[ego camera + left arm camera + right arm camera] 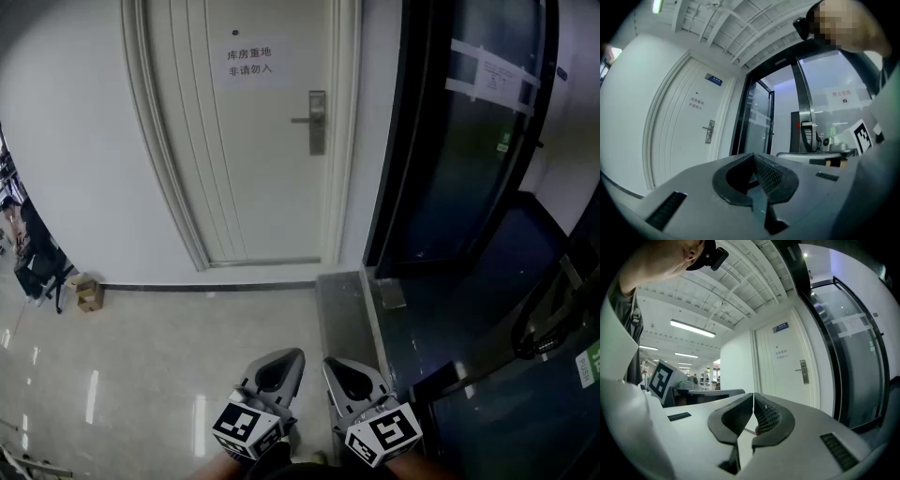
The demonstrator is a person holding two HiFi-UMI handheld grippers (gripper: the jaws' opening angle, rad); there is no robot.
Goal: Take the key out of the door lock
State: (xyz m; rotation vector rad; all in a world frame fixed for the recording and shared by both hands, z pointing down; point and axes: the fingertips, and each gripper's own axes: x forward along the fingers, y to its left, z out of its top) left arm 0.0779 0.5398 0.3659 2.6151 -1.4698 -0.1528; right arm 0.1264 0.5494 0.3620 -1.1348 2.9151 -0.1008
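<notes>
Approach step: left gripper (284, 361) and right gripper (339, 367) are both clenched empty, well apart from the lock (317, 122), its key too small to see; next, close in.

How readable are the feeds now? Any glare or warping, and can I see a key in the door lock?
Head view: dim, door bowed by the lens, glare streaks on the floor; door lock sharp but too small to show a key. Left gripper view: heavy fisheye, dark corners, lock tiny. Right gripper view: same warping, bright ceiling light, lock tiny.
</notes>
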